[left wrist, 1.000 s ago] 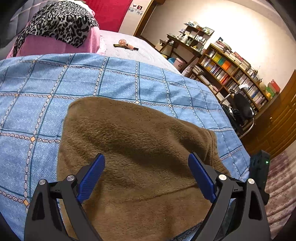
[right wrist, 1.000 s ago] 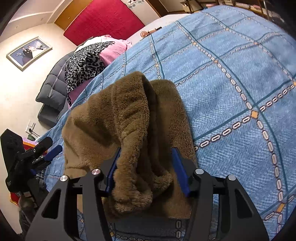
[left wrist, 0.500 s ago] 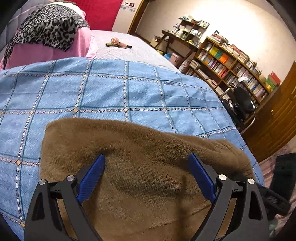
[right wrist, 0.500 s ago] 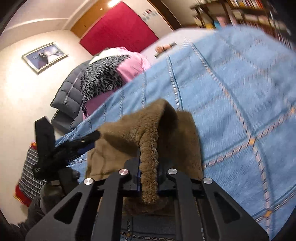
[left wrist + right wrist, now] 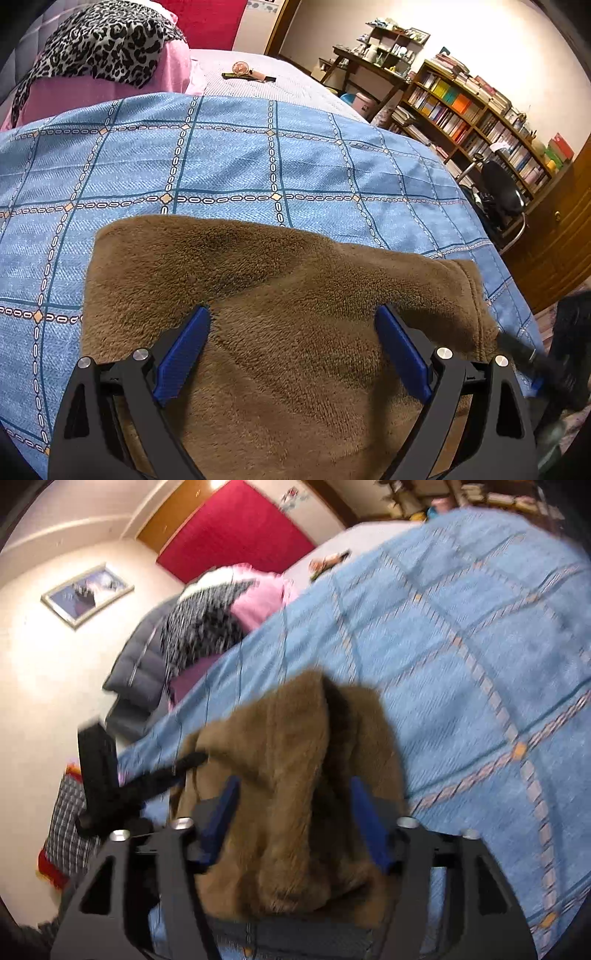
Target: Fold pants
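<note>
The brown fleece pants (image 5: 280, 317) lie folded on the blue checked bedspread (image 5: 258, 162). My left gripper (image 5: 291, 325) is open and hovers over the middle of the pants, its blue pads apart and holding nothing. In the right wrist view, which is blurred, my right gripper (image 5: 295, 805) is open with a raised ridge of the pants (image 5: 291, 768) between its spread pads. The right gripper also shows in the left wrist view (image 5: 554, 365), at the pants' right end. The left gripper shows in the right wrist view (image 5: 147, 779), at the pants' left edge.
A pink pillow with a leopard-print cloth (image 5: 99, 48) lies at the head of the bed. A small fan (image 5: 247, 72) lies on the grey sheet. Bookshelves (image 5: 480, 110) and an office chair (image 5: 502, 192) stand to the right. A dark padded jacket (image 5: 144, 672) lies beside the bed.
My right gripper, shut on the pants' ridge half a second ago, has opened and let the fabric go. The left gripper stayed open and shifted slightly over the pants.
</note>
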Demonstrator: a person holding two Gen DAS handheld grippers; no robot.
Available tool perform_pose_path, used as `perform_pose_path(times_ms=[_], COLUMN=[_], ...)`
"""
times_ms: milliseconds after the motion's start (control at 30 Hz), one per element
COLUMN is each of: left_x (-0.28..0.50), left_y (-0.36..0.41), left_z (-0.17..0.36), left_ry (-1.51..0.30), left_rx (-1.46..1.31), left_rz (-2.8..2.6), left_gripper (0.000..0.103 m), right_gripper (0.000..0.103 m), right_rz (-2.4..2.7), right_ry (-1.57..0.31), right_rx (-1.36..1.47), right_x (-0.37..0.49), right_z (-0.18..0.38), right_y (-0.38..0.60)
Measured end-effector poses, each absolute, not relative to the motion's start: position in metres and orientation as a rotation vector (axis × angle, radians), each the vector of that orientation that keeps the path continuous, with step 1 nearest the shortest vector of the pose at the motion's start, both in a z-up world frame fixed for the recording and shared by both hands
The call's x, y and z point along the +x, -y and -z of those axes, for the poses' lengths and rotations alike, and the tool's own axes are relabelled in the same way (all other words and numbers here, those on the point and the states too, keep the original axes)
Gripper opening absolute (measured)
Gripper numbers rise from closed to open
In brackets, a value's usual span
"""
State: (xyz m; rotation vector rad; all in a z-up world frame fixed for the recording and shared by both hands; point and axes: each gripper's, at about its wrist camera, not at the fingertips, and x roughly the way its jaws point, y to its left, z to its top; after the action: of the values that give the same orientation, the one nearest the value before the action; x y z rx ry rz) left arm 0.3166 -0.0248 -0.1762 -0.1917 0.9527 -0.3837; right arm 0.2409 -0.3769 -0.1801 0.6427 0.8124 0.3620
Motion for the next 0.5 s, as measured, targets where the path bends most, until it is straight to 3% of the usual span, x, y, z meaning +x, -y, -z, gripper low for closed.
perform_pose_path(times_ms=[333, 367, 400, 500], left_x=[0.320, 0.321, 0.322, 0.324], left_y=[0.024, 0.023, 0.022, 0.020], left_z=[0.176, 0.176, 0.176, 0.177], left_ry=[-0.953, -0.954, -0.956, -0.957], left_rx=[-0.209, -0.214, -0.221, -0.233], left_rz=[0.378, 0.378, 0.381, 0.390], left_gripper=[0.091, 0.091, 0.091, 0.091], right_gripper=[0.069, 0.064, 0.049, 0.015], right_rz=[-0.416, -0.418, -0.436, -0.451], right_ry=[-0.908, -0.910, -0.907, -0.878], right_rx=[0.619, 0.626, 0.624, 0.587], right_x=[0.316, 0.318, 0.317, 0.307], right_z=[0.212, 0.214, 0.212, 0.198], right_y=[0.366, 0.365, 0.365, 0.361])
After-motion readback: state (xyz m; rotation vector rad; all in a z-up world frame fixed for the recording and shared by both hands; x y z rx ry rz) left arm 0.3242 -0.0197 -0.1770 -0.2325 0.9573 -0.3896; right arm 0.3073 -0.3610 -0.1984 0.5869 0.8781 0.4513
